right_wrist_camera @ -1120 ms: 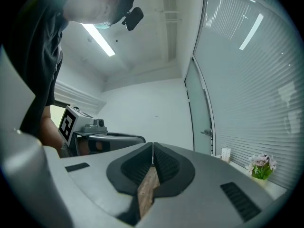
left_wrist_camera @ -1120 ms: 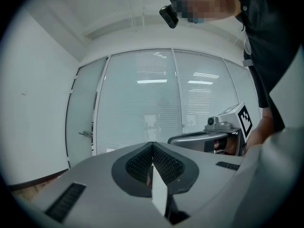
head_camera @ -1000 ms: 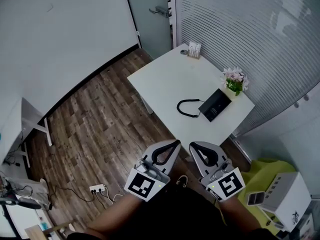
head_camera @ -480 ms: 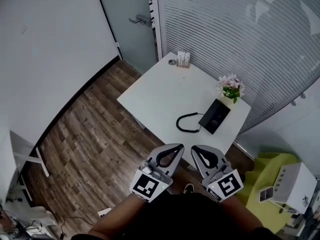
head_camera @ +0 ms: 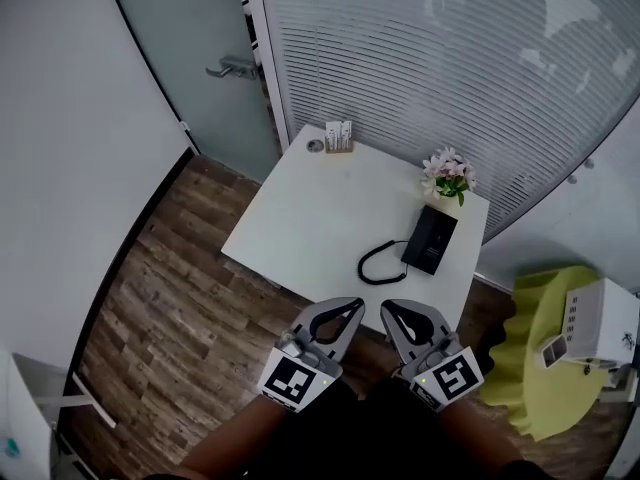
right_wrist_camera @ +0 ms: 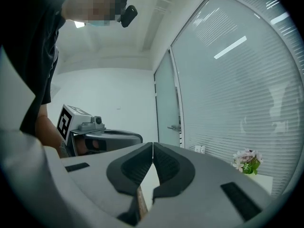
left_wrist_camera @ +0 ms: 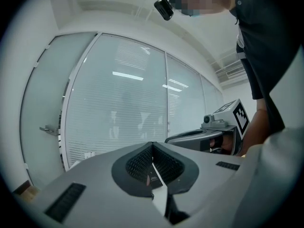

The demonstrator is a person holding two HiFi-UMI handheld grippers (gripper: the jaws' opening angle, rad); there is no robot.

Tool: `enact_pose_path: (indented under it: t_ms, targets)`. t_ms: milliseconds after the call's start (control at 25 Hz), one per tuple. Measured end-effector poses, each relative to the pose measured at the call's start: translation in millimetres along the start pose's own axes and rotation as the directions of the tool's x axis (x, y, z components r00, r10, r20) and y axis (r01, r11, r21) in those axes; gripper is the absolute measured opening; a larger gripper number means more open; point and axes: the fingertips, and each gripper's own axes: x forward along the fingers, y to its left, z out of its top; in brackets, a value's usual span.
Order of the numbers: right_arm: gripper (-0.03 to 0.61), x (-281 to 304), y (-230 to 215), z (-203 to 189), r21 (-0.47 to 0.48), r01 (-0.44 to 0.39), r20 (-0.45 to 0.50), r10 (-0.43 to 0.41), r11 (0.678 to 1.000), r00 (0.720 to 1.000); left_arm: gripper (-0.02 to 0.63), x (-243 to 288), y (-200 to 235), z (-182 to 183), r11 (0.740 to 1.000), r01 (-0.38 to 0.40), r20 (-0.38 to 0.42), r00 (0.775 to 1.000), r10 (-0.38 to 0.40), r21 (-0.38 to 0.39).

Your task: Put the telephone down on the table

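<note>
Both claws are clenched shut and empty. The left claw (head_camera: 352,308) and right claw (head_camera: 392,310) are held side by side, just short of the near edge of the white surface (head_camera: 330,203). The black telephone (head_camera: 430,240) lies flat by the surface's right edge, just beside some flowers (head_camera: 447,175). It sits ahead and slightly right of the claws, nearer the right one. Its long axis runs away from the person, and its coiled cord (head_camera: 378,264) loops leftward.
</note>
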Motion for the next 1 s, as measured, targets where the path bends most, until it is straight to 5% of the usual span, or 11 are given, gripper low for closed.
enact_pose_path:
  t_ms: [400,1000]
  targets:
    - [0.023,18.2,-22.8,4.8,0.027,0.166,-0.009,-0.166,0.986,0.986,0.009,24.1,21.0,-5.4,0.991,0.135,-0.027,0.99,-0.135,-0.002]
    - [0.023,17.6,-147.1,-15.6,0.078,0.282,-0.014,-0.282,0.956,0.959,0.009,144.4,29.0,-25.1,0.967,0.255,-0.129,0.959,-0.254,-0.007]
